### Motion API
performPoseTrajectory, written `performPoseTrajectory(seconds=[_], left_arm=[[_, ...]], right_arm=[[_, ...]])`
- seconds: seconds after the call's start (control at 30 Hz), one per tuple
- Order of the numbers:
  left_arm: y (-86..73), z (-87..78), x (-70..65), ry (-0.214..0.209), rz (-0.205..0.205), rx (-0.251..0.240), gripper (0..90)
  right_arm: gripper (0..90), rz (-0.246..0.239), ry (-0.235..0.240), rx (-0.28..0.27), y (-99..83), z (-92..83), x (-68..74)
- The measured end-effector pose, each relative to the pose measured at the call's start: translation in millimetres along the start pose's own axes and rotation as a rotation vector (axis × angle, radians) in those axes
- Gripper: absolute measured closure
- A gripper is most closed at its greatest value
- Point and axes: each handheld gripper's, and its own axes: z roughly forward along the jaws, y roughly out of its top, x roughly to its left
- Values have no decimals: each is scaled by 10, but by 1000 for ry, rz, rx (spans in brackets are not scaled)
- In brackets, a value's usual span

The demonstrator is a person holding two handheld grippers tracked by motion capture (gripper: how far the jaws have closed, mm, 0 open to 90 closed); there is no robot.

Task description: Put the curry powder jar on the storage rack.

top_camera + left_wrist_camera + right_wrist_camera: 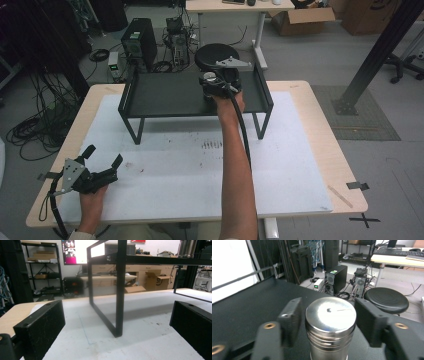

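Right tongs (328, 317) straddle the steel canister (330, 327), gaps both sides.

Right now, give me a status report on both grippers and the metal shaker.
Left gripper open, resting low on the table. Right gripper jaws open around the metal shaker, gaps both sides. Shaker upright on the black tray. Nothing in the way.

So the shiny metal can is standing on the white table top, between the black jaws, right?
Not quite. The shiny metal can is between the right gripper jaws, which stand a little apart from its sides, but it stands on the black raised tray, not on the white table top. The right gripper view shows this.
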Motion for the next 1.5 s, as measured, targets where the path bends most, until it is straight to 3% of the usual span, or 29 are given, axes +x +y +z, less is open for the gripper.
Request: performPoseTrajectory(seconds=[0.23,0.6,0.93,1.1,1.27,1.5], left_arm=[[0,0,-1,0,1,0,4],[0,2,-3,-1,3,2,4],[1,3,-4,-1,4,3,4],[0,2,-4,0,4,3,4],[1,3,-4,0,5,4,4],[1,2,-4,0,6,5,4]], right_arm=[[259,22,9,-35,29,-82,-16],[161,8,2,-57,77,-211,-29],[2,9,-17,-117,119,-476,-95],[0,-13,-30,-133,130,-588,-120],[0,19,-21,-167,132,-738,-165],[0,-5,-24,-200,70,-953,-201]])
